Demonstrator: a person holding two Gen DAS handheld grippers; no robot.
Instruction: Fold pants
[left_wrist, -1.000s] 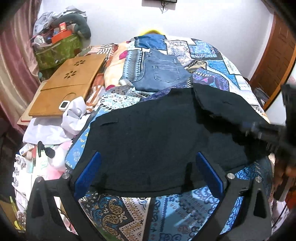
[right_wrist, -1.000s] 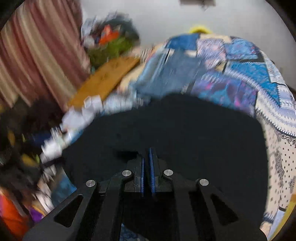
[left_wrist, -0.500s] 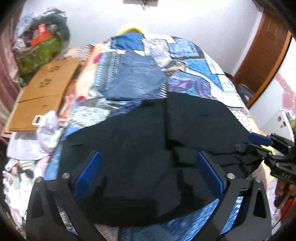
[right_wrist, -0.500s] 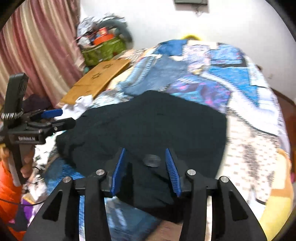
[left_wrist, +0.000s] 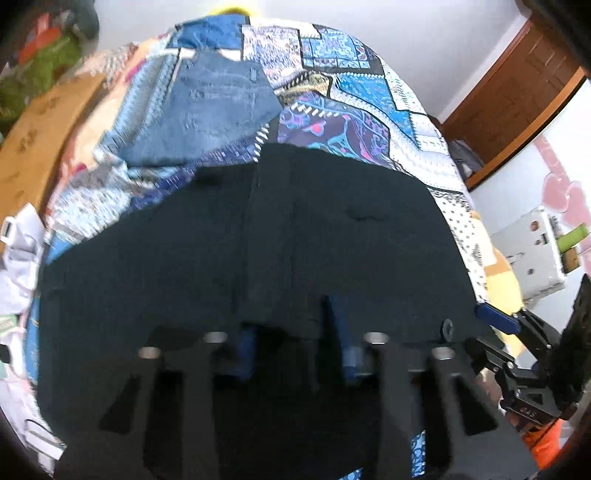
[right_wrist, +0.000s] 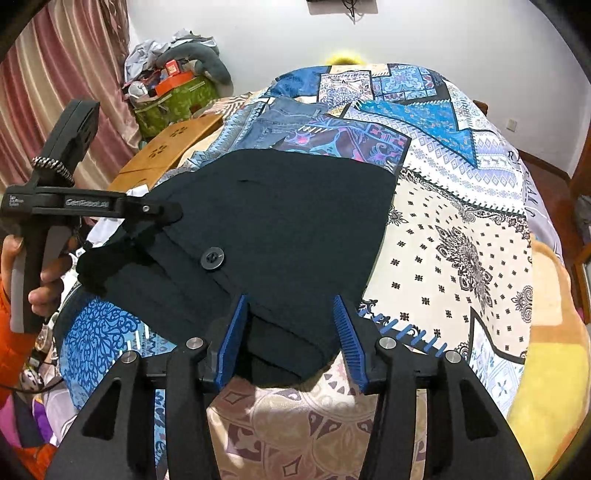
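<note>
Left wrist view: a bed covered by a patchwork bedspread in blues and whites fills the frame, with a white wall behind and a brown wooden door at the right. Folded blue jeans lie at the far end. The black pants spread across the near half of the bed, one layer lapped over another along a lengthwise edge. The left gripper has just been closing, and its fingers now clamp a fold of the black cloth. The right gripper shows at the pants' right edge.

Right wrist view: striped pink curtains hang at the left, beside a heap of clutter and a wooden lap tray. The black pants lie on the bedspread, waistband button facing up, near hem rumpled. The right gripper has just been opening; its blue fingers stand apart on either side of the pants' near corner without pressing it. The left gripper, in a hand, bites the far waistband edge.
</note>
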